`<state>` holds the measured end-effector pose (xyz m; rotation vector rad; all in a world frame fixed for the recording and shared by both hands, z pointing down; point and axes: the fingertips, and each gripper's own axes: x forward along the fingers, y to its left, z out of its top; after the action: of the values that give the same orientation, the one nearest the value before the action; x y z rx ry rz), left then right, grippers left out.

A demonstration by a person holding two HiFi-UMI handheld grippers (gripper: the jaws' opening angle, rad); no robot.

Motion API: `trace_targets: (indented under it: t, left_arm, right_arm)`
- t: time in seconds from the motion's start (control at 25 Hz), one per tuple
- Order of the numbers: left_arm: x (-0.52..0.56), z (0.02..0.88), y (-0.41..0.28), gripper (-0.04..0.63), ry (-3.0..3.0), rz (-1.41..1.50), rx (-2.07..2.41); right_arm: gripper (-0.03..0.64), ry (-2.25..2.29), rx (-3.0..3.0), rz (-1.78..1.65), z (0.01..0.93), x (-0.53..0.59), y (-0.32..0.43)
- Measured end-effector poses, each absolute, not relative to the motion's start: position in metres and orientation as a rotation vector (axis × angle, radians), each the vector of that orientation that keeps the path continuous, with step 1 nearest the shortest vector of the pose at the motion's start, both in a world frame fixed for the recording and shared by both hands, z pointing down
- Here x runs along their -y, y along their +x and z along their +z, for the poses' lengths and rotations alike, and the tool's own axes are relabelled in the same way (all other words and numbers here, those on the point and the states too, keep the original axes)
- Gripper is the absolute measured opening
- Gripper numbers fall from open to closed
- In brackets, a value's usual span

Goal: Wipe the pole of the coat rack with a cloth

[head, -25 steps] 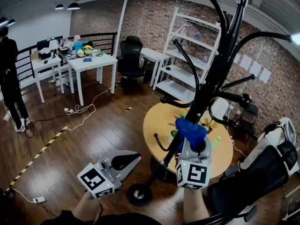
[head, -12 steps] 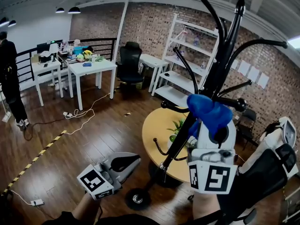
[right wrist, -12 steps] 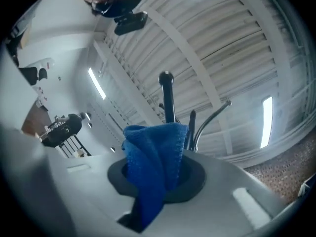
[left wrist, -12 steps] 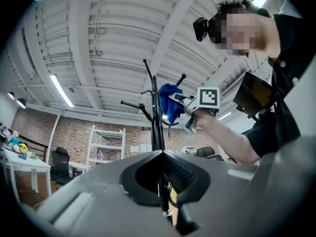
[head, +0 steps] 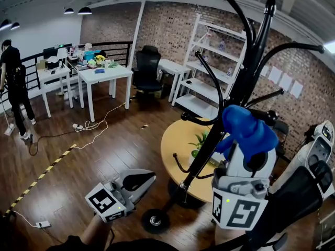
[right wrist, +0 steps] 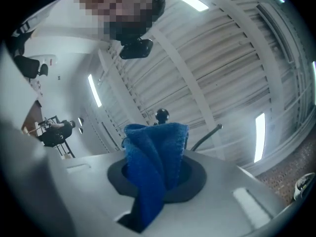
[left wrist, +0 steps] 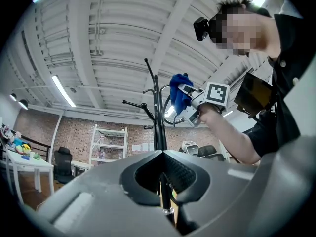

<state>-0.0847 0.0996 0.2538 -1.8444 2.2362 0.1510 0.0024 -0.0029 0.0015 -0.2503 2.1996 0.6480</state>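
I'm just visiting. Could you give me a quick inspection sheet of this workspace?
Surface: wood floor; round table.
Job's things: black coat rack by the table; blue cloth beside its pole, contact unclear.
Clutter: plant on the table; cluttered desks.
Grippers: right gripper shut on cloth; left gripper shut, empty.
Cables: loose cable on floor.
Surroundings: brick wall, shelf, chair, person.
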Motion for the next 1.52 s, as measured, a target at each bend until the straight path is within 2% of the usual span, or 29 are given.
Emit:
trace_targets:
  t: [0.32, 0.52, 1.0, 1.24, 1.52]
  left_arm:
    - [-0.095, 0.258, -0.084, 0.004, -1.878, 0.139, -2.243]
    - [-0.093, 0.265, -0.084, 0.005, -1.902, 0.129, -2.259]
    - [-0.08, 0.29, -0.081, 0.004, -1.987, 0.155, -2.293]
    - [-0.072, 0.299, -0.074, 0.004, -2.028, 0.18, -2.281]
    - [-0.073, 0.298, -0.078, 0.003, -2.057, 0.186, -2.251]
  right_arm:
    - [0.057, -0.347, -2.554, 0.684, 0.095, 0.059, -0.095]
    - [0.057, -0.388, -2.593, 0.614, 0.152, 0.066, -0.091]
    - [0.057, -0.235, -3.322, 0.293, 0.393, 0.075, -0.1]
    - [0.054, 0.018, -3.483, 0.049, 0.41, 0.057, -0.084]
    - [0.054, 0.066, -3.501, 0.136, 0.402, 0.031, -0.062]
